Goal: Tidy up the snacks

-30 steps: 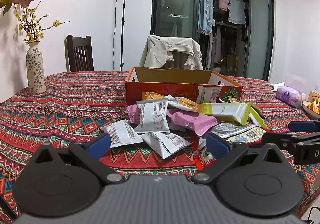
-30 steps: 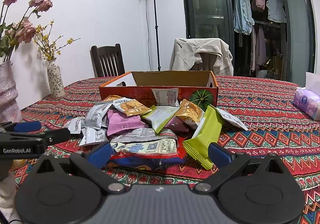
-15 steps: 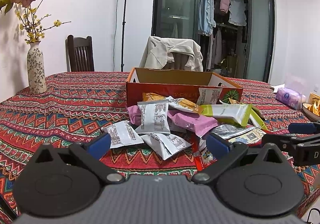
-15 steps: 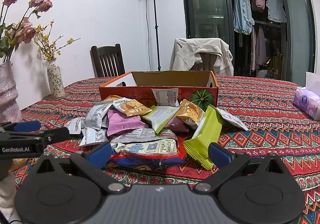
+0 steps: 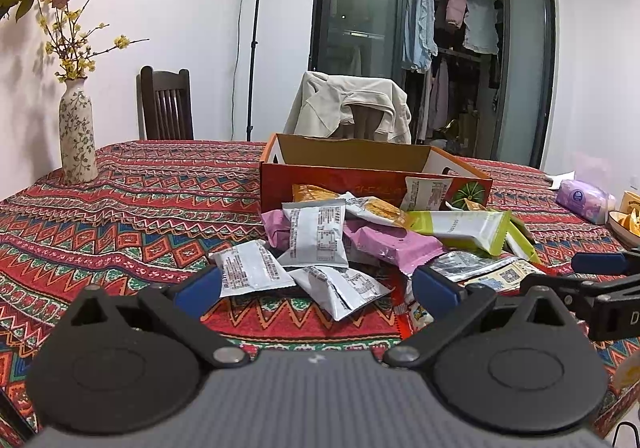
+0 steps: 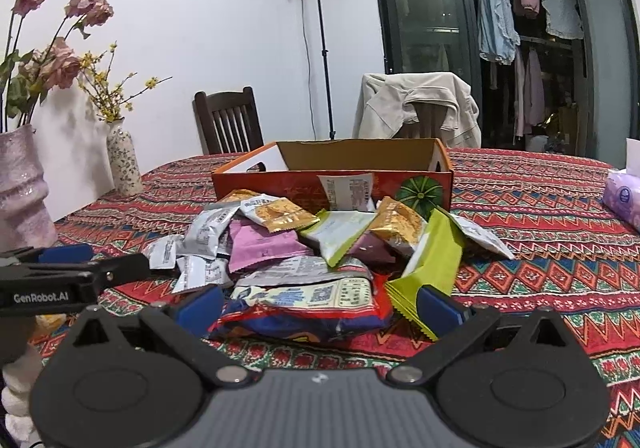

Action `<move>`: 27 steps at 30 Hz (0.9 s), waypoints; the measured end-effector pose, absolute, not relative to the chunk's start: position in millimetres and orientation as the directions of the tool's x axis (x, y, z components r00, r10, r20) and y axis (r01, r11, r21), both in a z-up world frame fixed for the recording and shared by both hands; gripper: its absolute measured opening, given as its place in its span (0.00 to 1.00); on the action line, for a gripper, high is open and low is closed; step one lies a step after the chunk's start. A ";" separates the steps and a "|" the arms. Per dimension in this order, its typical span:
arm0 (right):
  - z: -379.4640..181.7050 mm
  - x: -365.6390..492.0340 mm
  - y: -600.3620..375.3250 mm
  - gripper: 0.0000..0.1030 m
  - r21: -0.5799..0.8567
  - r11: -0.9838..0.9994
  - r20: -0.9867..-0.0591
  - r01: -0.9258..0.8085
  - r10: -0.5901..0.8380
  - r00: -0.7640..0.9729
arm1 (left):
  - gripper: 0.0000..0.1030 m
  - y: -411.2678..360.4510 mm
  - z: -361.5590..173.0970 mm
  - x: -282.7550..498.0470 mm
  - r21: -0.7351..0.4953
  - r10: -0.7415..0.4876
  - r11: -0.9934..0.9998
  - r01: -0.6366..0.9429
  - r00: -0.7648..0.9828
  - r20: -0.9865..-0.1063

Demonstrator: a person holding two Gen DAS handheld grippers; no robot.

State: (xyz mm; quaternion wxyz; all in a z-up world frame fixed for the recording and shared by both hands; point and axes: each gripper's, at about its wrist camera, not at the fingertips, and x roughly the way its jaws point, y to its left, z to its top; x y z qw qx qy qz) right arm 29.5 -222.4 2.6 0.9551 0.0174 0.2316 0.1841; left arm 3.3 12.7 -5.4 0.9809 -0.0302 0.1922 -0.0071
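A pile of snack packets lies on the patterned tablecloth in front of an open orange cardboard box. It holds silver packets, a pink packet, green bars, and a red-and-blue bag. My left gripper is open and empty, just short of the silver packets. My right gripper is open and empty, its jaws on either side of the red-and-blue bag's near end. Each gripper shows at the edge of the other's view.
A floral vase stands at the table's left. A pink vase is nearer on the left. A purple tissue pack and a snack bowl sit at the right. Chairs stand behind the table.
Both grippers have hardly moved; the left view has drifted very slightly. Nothing was taken hold of.
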 end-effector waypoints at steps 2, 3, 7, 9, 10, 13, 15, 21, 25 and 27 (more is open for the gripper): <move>2.4 32.1 -218.1 1.00 0.108 0.932 -0.440 -0.347 0.357 0.824 | 1.00 14.4 -4.8 4.2 -0.062 -0.022 0.998 -0.002 0.927 -0.375; 2.5 33.5 -215.9 1.00 0.101 0.932 -0.442 -0.348 0.356 0.824 | 1.00 15.2 -4.5 4.4 -0.062 -0.018 0.998 -0.005 0.928 -0.373; 3.4 41.4 -206.0 1.00 0.063 0.932 -0.446 -0.356 0.346 0.826 | 1.00 18.8 -4.4 5.0 -0.061 -0.007 0.998 -0.017 0.928 -0.372; 4.2 47.6 -201.0 1.00 0.052 0.930 -0.450 -0.364 0.347 0.823 | 1.00 21.1 -4.6 6.1 -0.066 -0.002 0.998 -0.024 0.927 -0.374; 4.0 51.5 -197.8 1.00 0.047 0.929 -0.455 -0.366 0.346 0.820 | 1.00 22.3 -4.8 6.4 -0.069 -0.001 0.997 -0.027 0.927 -0.375; 1.4 64.8 -187.7 1.00 0.033 0.929 -0.480 -0.370 0.339 0.809 | 1.00 24.4 -5.5 7.4 -0.072 0.003 0.997 -0.032 0.926 -0.379; -1.7 74.2 -179.8 1.00 0.018 0.927 -0.505 -0.374 0.331 0.797 | 1.00 25.7 -6.5 7.8 -0.074 0.003 0.997 -0.034 0.924 -0.381; -14.3 96.9 -162.2 1.00 -0.041 0.927 -0.570 -0.372 0.284 0.771 | 1.00 29.1 -9.2 11.2 -0.084 0.006 0.996 -0.043 0.919 -0.395; -23.5 106.6 -155.9 1.00 -0.053 0.917 -0.616 -0.395 0.282 0.736 | 1.00 29.8 -11.0 13.2 -0.091 0.003 0.995 -0.043 0.916 -0.402; -27.7 105.3 -152.6 1.00 -0.075 0.914 -0.611 -0.398 0.274 0.743 | 1.00 30.0 -11.7 13.9 -0.092 0.003 0.995 -0.044 0.914 -0.405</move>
